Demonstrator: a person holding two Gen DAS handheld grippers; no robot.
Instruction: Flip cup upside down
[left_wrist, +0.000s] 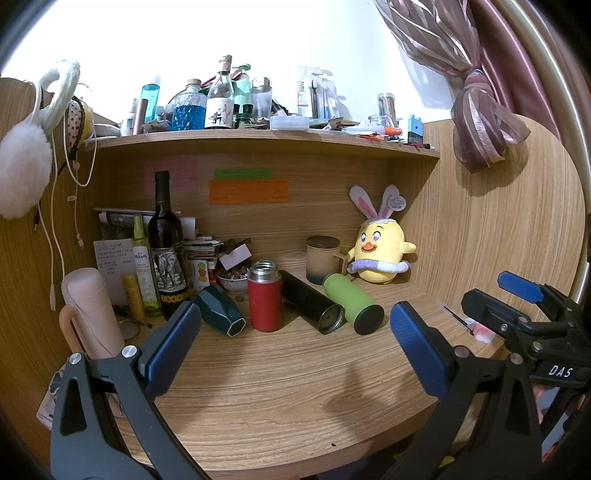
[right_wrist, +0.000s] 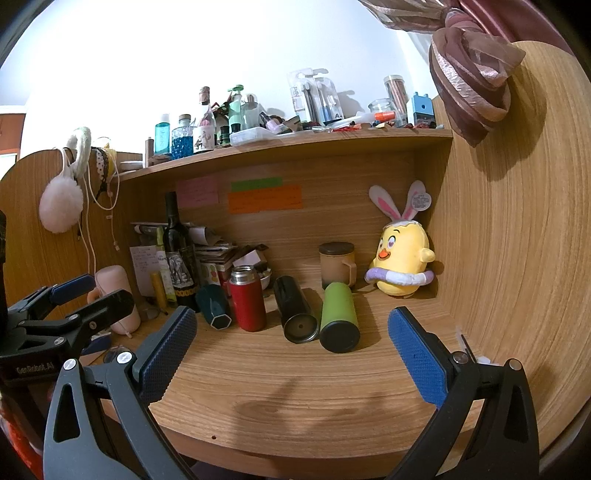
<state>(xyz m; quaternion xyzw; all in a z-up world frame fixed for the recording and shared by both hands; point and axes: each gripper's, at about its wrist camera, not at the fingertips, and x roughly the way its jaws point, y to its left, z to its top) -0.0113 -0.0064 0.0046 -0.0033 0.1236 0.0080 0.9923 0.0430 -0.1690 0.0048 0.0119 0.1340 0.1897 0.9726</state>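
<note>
A red cup with a steel rim stands upright, mouth up, on the wooden desk. A dark teal cup, a black cup and a green cup lie on their sides beside it. My left gripper is open and empty, held over the desk's front. My right gripper is open and empty too, well short of the cups. Each gripper also shows in the other's view: the right, the left.
A lidded beige mug and a yellow plush chick stand at the back right. A wine bottle, spray bottles, papers and a pink flask crowd the back left. A cluttered shelf overhangs. A curtain hangs at right.
</note>
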